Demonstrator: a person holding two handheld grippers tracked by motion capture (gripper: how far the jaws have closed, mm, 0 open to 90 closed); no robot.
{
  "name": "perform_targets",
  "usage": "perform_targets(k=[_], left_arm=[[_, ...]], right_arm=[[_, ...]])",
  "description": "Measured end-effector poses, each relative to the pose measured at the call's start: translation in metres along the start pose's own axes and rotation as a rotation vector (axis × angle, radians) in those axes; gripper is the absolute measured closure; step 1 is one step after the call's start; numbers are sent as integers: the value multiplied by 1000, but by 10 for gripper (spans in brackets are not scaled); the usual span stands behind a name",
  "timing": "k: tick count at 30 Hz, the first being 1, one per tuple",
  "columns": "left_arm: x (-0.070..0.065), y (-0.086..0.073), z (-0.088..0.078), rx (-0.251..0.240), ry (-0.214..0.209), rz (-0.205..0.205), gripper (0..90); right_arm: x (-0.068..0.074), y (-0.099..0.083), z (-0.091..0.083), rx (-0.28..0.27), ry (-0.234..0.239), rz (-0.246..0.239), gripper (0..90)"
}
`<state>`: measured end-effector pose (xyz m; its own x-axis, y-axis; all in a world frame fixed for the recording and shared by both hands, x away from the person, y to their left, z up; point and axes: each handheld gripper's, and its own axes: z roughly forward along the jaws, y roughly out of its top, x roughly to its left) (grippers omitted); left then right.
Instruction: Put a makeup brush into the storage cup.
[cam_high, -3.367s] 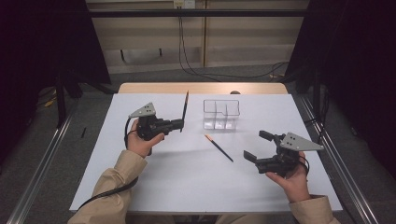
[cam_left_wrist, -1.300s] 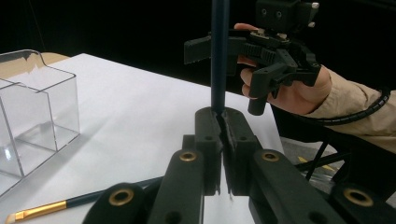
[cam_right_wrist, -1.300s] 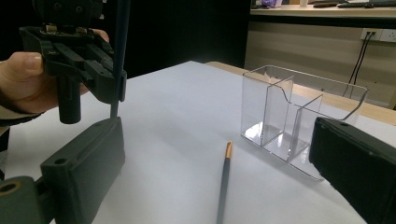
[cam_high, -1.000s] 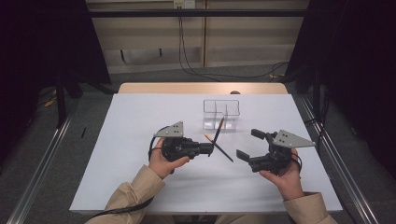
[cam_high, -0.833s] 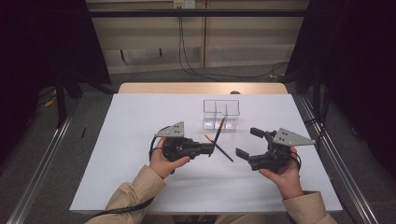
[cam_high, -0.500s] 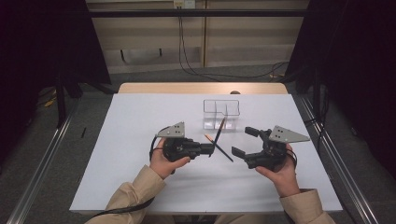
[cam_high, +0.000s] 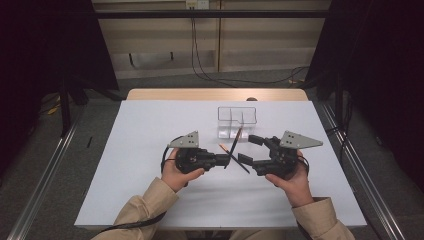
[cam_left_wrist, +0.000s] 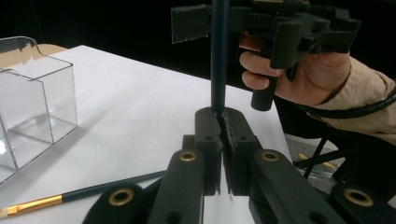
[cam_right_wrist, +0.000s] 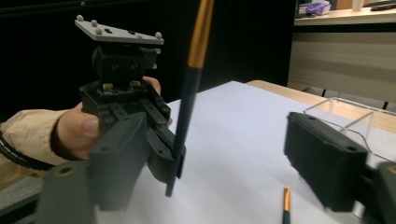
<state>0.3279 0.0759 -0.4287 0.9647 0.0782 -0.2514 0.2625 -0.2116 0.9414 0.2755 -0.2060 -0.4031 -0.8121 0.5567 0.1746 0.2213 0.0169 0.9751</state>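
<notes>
high view: your right tool (cam_high: 248, 150) has slid in beside the upright brush (cam_high: 233, 146) pinched by your left tool (cam_high: 226, 160), jaws spread but just closing, nothing gripped yet, so a handover looks near

Dark curtains (cam_high: 45, 60), grey floor (cam_high: 60, 165)

A lab recording booth: black curtains (cam_high: 45, 60) (cables (cam_high: 200, 55) trailing) around a white table (cam_high: 150, 130).
</notes>
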Motion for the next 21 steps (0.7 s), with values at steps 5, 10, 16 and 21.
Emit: perform_targets(k=[5, 10, 16, 21], left_arm=[[-1, -2, 3, 4, -8, 1, 858], [-1, -3, 5, 7, -9, -2, 858], [0, -4, 5, 7, -10, -4, 858], [1, -5, 4, 3, -5, -5, 858]], right_arm=[[3, 3, 7, -1, 19, 2, 347], [3, 4, 14, -7, 53, 24, 446], [2, 5, 18, -11, 66, 41, 552], [2, 5, 21, -6, 81, 56, 623]])
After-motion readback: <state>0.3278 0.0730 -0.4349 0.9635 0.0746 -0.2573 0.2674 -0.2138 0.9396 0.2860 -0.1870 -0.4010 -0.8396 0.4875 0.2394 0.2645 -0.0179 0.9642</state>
